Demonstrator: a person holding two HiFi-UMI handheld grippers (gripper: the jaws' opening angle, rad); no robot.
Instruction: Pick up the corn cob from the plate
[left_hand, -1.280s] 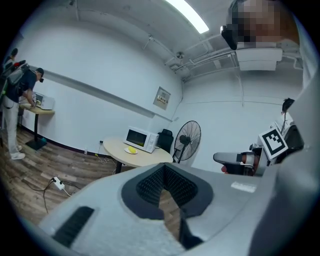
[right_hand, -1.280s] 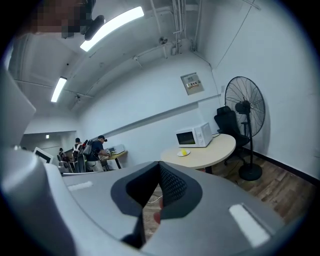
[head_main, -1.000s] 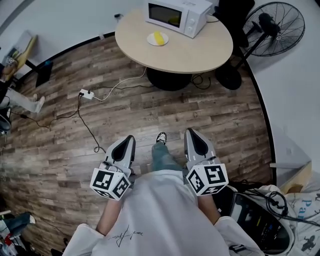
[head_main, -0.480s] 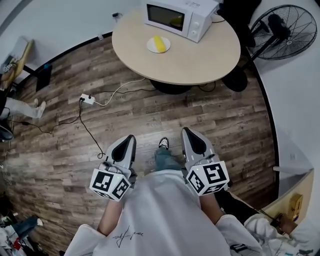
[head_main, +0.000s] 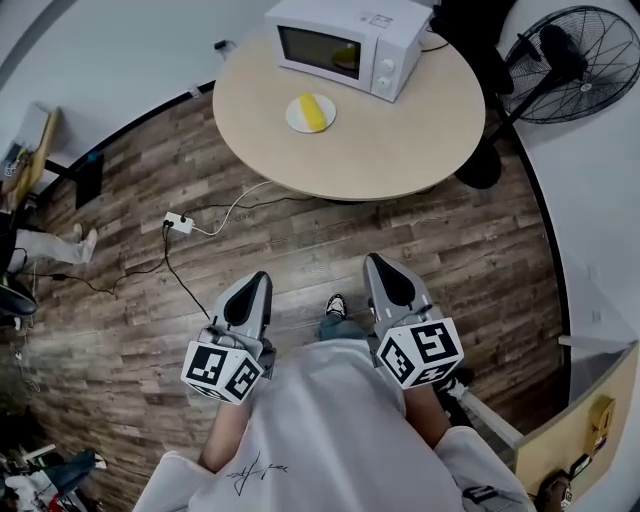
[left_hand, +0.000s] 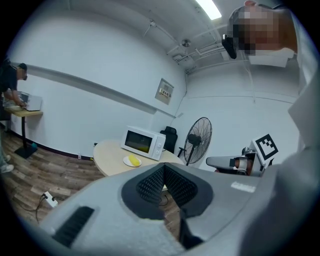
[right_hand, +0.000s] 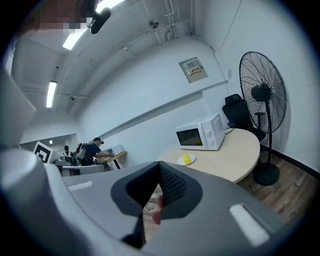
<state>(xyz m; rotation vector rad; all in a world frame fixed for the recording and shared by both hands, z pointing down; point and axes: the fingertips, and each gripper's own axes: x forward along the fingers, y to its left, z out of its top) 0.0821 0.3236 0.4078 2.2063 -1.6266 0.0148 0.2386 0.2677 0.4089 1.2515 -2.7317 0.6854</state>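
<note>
Wood floor (head_main: 330, 240) underfoot, round desk (head_main: 400, 150) ahead w/ a microwave (head_main: 335, 40) at its far edge; fan (head_main: 565, 60) off to the right. Left gripper (head_main: 257, 285) & right gripper (head_main: 380, 270) are held side by side just in front of the person's chest, elbows bent. Both point fwd toward the desk, tipped only slightly down, marker cubes nearest the body. Both are clenched, pads together, nothing btwn them. Corn cob (head_main: 315, 112) lies on the plate (head_main: 294, 115) on the desk, just in front of the microwave door. It's well ahead of both grippers, approx btwn the lines they point along.
</note>
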